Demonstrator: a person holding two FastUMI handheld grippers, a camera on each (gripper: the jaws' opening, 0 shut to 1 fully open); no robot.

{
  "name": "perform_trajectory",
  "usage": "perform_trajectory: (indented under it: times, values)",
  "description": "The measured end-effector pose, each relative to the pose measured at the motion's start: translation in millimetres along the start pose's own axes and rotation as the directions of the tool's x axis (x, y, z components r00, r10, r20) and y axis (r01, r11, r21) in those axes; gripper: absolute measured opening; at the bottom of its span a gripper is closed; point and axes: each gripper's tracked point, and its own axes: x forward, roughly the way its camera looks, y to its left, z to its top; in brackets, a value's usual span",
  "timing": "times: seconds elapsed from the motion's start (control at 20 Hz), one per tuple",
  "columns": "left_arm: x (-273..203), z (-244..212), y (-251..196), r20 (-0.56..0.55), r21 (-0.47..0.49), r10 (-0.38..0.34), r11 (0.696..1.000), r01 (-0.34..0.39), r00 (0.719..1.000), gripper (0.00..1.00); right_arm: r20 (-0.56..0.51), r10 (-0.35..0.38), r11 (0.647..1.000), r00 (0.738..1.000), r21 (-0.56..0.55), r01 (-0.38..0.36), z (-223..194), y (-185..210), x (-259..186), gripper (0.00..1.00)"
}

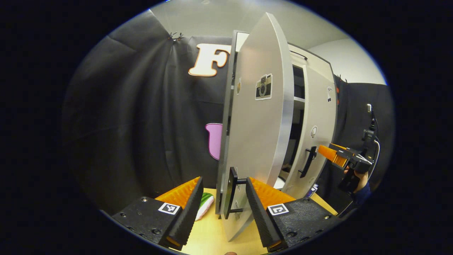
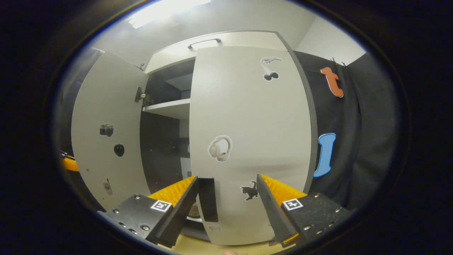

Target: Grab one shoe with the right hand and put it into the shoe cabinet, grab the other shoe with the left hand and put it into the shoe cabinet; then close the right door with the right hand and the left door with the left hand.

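The white shoe cabinet [image 2: 212,37] stands on the wooden table. Its left door [image 1: 260,117] is half open and seen nearly edge-on; that door's black handle [image 1: 231,193] lies between the fingers of my open left gripper [image 1: 223,181], apart from both. The right door [image 2: 247,124] is almost closed, and its black handle [image 2: 208,199] sits just inside the left finger of my open right gripper [image 2: 227,179]. A pale rounded shape, probably a shoe [image 2: 194,211], shows low in the gap between the doors. The right gripper [image 1: 336,153], held by a hand [image 1: 359,180], hovers by the right door's handle [image 1: 308,161].
A green, white and pink object [image 1: 206,204] lies on the table [image 1: 208,233] left of the cabinet. A shelf [image 2: 170,108] crosses the dark interior. The left door [image 2: 106,134] swings out on the left side of the right gripper view. Black cloth walls surround the cabinet.
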Motion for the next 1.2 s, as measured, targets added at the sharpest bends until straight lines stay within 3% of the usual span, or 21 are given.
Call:
perform_trajectory:
  times: [0.15,0.2,0.3,0.4,0.6,0.8,0.9,1.0,1.2]
  values:
    - [7,-2,-22,0.000,0.002,-0.055,0.998,0.055,0.998,0.69,-0.001,-0.019,1.000,1.000,0.001,0.019,2,-12,-13,0.98]
    - [10,-2,-29,0.001,-0.008,-0.074,0.997,0.074,0.997,0.75,-0.003,-0.026,1.000,1.000,0.000,0.026,2,-15,-16,0.98]
    - [17,-4,-46,0.005,-0.020,-0.111,0.994,0.111,0.994,0.72,-0.009,-0.043,0.999,0.999,-0.005,0.043,2,-24,-24,0.98]
    - [24,-3,-56,0.012,-0.016,-0.130,0.991,0.130,0.991,0.77,-0.013,-0.057,0.998,0.998,-0.007,0.057,2,-32,-30,0.98]
    - [38,-4,-77,0.019,-0.037,-0.185,0.982,0.186,0.983,0.72,-0.009,-0.088,0.996,0.996,-0.008,0.088,7,-47,-41,0.98]
    - [55,-6,-101,0.026,-0.067,-0.234,0.970,0.235,0.972,0.75,-0.010,-0.116,0.993,0.993,-0.011,0.116,9,-61,-42,0.98]
    - [66,-7,-107,0.025,-0.056,-0.241,0.969,0.242,0.970,0.71,-0.005,-0.134,0.991,0.991,-0.014,0.134,10,-70,-53,0.97]
    - [76,-7,-118,0.022,-0.045,-0.261,0.964,0.262,0.965,0.80,-0.005,-0.155,0.988,0.988,-0.014,0.155,11,-80,-60,0.98]
    - [98,-6,-140,0.018,0.017,-0.264,0.964,0.264,0.964,0.80,-0.003,-0.201,0.980,0.980,-0.003,0.201,12,-104,-74,0.98]
